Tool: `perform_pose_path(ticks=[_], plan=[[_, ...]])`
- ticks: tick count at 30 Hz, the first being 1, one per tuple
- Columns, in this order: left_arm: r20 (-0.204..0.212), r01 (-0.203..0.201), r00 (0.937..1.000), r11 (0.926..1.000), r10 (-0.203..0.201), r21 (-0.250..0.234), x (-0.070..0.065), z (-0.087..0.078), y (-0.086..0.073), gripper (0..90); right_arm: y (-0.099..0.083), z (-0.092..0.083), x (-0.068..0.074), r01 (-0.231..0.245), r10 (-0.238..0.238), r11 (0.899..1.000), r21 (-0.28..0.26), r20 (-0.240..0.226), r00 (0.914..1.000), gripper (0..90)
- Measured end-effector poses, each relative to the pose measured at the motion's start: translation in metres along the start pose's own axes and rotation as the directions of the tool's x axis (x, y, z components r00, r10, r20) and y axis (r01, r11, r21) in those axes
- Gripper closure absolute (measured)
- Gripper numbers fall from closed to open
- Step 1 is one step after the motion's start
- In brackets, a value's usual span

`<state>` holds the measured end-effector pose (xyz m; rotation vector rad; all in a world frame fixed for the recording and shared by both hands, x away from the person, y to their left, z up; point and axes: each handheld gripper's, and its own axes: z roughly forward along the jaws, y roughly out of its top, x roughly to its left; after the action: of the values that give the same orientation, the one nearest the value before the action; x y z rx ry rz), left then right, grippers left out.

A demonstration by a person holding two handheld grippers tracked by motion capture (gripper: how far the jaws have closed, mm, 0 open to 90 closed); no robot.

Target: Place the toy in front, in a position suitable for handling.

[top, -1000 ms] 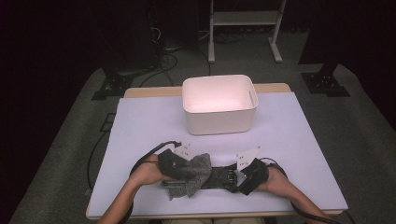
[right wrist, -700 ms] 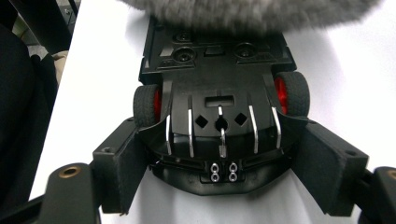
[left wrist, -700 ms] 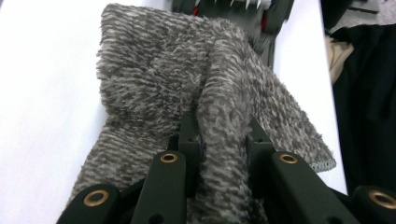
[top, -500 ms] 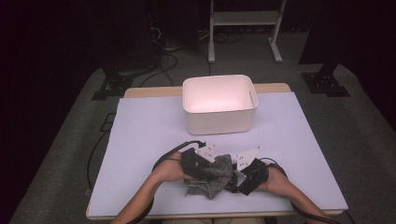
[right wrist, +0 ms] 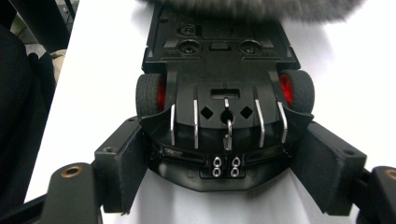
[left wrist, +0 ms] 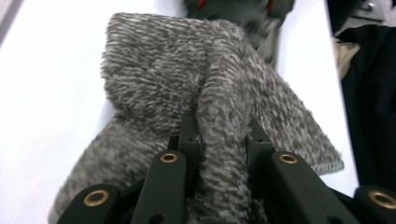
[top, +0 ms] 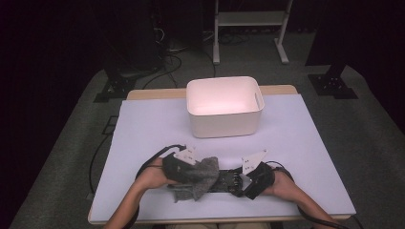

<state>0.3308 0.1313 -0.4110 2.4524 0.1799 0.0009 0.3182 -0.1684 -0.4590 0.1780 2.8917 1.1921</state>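
At the desk's (top: 143,124) near edge, the left gripper (top: 184,164) has its jaws clenched on a fold of grey fleecy cloth (left wrist: 196,88), which is draped over one end of an upturned black toy car (right wrist: 224,88). The right gripper (top: 246,179) clasps the car's other end, its pads pressed against both flanks beside the red-hubbed wheels (right wrist: 150,95). A white bin (top: 224,106) stands well apart, toward the far edge.

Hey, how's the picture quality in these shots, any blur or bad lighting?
High view: the white bin glows overexposed, the room around the table is nearly black. Left gripper view: the grey cloth is sharp, the toy car behind it blurred. Right gripper view: toy car crisp, cloth smeared at top.
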Motion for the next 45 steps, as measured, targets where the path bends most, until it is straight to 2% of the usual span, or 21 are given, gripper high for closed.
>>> perform_pose_path(ticks=[3, 7, 12, 15, 17, 21, 25, 29, 33, 39, 42, 45], plan=[[0.006, 0.036, 0.9993, 0.9988, -0.036, -0.033, 0.003, -0.006, -0.01, 74.5, 0.0, 0.0, 0.0, -0.001, 0.001, 1.0, 0.0, 0.0, 1.0, 23.2], [0.012, 0.027, 0.9996, 0.9995, -0.027, -0.018, 0.001, -0.002, -0.009, 74.5, 0.0, 0.0, 0.0, -0.014, 0.014, 1.0, -0.002, -0.002, 0.9999, 23.0], [0.027, 0.019, 0.9995, 0.9996, -0.019, -0.022, 0.0, 0.003, -0.003, 74.5, -0.001, -0.001, -0.004, -0.065, 0.064, 0.998, -0.017, -0.032, 0.9974, 22.0], [0.035, 0.005, 0.9994, 0.9998, -0.005, -0.018, -0.002, 0.006, 0.005, 74.5, -0.001, -0.004, -0.005, -0.081, 0.08, 0.997, -0.018, -0.049, 0.9956, 21.1], [0.044, -0.007, 0.999, 0.9999, 0.008, -0.015, -0.003, 0.009, 0.012, 74.4, -0.001, -0.007, -0.004, -0.074, 0.072, 0.997, -0.029, -0.052, 0.996, 20.7], [0.071, -0.035, 0.9969, 0.9994, 0.035, -0.005, -0.007, 0.019, 0.029, 74.4, 0.0, -0.015, -0.004, -0.071, 0.069, 0.996, -0.058, -0.03, 0.9972, 22.4], [0.096, -0.078, 0.9924, 0.997, 0.078, -0.007, -0.013, 0.032, 0.051, 74.4, 0.002, -0.014, -0.002, -0.052, 0.051, 0.997, -0.055, -0.009, 0.9987, 22.7], [0.109, -0.11, 0.9879, 0.9939, 0.11, -0.009, -0.017, 0.043, 0.07, 74.4, 0.003, -0.011, -0.001, -0.042, 0.041, 0.997, -0.06, -0.017, 0.999, 23.1], [0.121, -0.134, 0.9838, 0.9909, 0.132, 0.01, -0.019, 0.053, 0.081, 74.4, 0.004, -0.008, 0.001, -0.036, 0.036, 0.998, -0.054, -0.015, 0.9992, 23.2], [0.136, -0.109, 0.985, 0.9939, 0.106, 0.014, -0.017, 0.056, 0.081, 74.5, 0.003, -0.006, 0.001, -0.04, 0.039, 0.998, -0.052, -0.016, 0.9991, 23.3], [0.133, -0.1, 0.9866, 0.9946, 0.095, 0.03, -0.016, 0.051, 0.078, 74.4, 0.003, -0.006, 0.001, -0.036, 0.035, 0.998, -0.055, -0.013, 0.9993, 23.6], [0.118, -0.085, 0.9898, 0.9957, 0.08, 0.036, -0.013, 0.043, 0.069, 74.4, 0.003, -0.006, 0.001, -0.033, 0.032, 0.998, -0.057, -0.01, 0.9994, 23.7]])
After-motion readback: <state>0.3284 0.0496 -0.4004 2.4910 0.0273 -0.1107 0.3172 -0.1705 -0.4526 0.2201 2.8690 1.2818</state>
